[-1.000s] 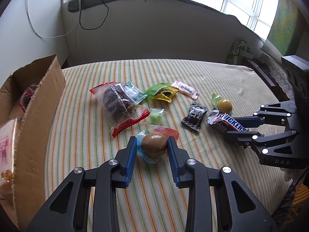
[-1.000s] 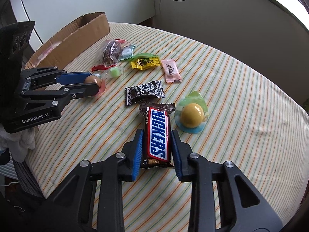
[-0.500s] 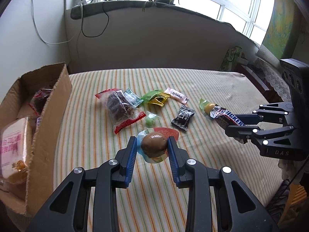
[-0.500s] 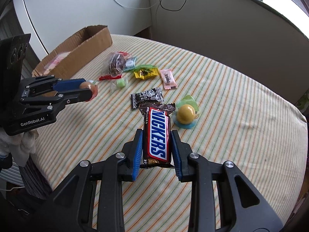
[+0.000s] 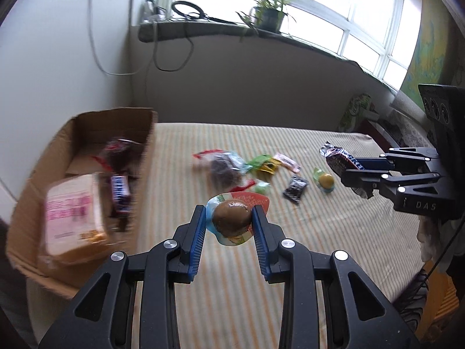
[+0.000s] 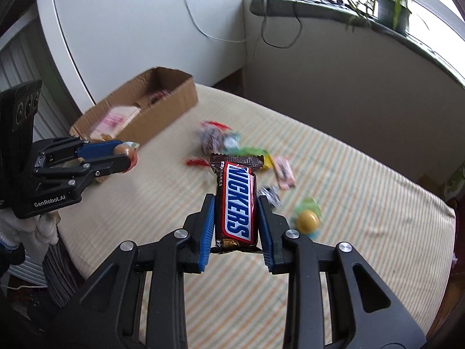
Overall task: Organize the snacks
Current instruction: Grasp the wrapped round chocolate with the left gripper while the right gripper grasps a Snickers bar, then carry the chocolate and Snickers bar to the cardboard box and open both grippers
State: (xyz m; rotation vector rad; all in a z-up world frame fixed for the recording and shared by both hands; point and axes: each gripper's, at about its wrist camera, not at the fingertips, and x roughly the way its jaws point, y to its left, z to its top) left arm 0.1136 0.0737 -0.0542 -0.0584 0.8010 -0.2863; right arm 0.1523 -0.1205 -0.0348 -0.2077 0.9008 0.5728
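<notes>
Cardboard box [image 5: 87,157] sits at ten o'clock on the striped table [image 5: 232,276]; left claw [image 5: 229,222] squeezes a brown egg snack [image 5: 231,219], right claw [image 6: 236,218] squeezes the Snickers bar [image 6: 236,203]; carry both over the box wall, then let go gently

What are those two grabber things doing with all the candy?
A person is tidying snacks into the cardboard box. The left gripper pinches a brown egg-shaped treat; the right gripper pinches a Snickers bar. Both are held above the striped table, where several snacks remain.
</notes>
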